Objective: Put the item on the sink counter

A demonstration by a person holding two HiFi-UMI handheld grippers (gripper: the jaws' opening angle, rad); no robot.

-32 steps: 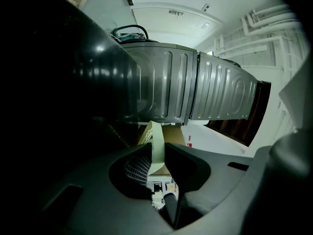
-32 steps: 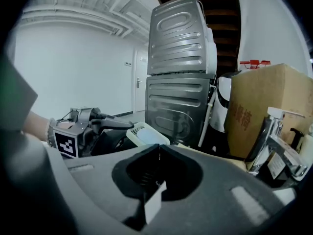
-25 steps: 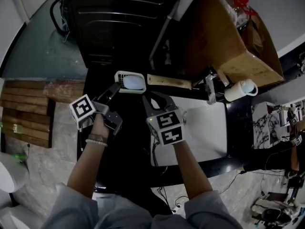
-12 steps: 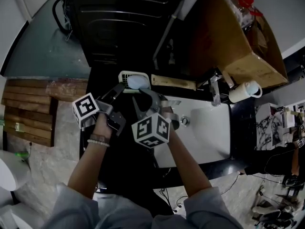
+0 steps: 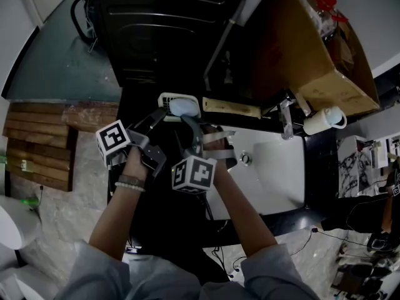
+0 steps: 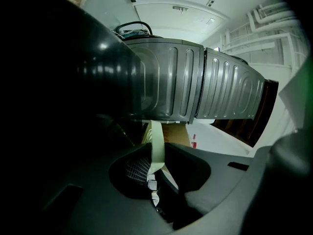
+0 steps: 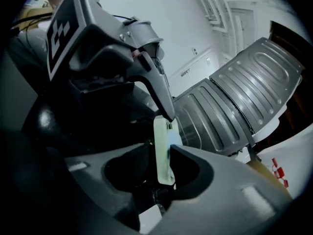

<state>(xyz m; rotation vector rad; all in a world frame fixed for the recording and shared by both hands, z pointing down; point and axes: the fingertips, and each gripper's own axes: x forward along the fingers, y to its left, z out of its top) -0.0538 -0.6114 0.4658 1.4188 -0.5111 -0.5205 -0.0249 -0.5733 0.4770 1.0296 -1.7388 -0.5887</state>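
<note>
A white soap dish with a pale bar in it is at the back edge of the black counter, left of the sink. My left gripper is shut on its left rim; in the left gripper view the dish stands edge-on between the jaws. My right gripper reaches in from the right. Its jaws are opening, and the dish stands between them, with a gap on one side. The left gripper's fingers touch the dish's top edge.
A large black ribbed appliance stands behind the dish. A cardboard box is at the back right, with a faucet and a white mug below it. A wooden strip lies right of the dish. Wooden slats are on the floor at left.
My right gripper has swung up and left from the sink's edge to the soap dish, turning over, and its jaws have widened. The left gripper has barely moved.
</note>
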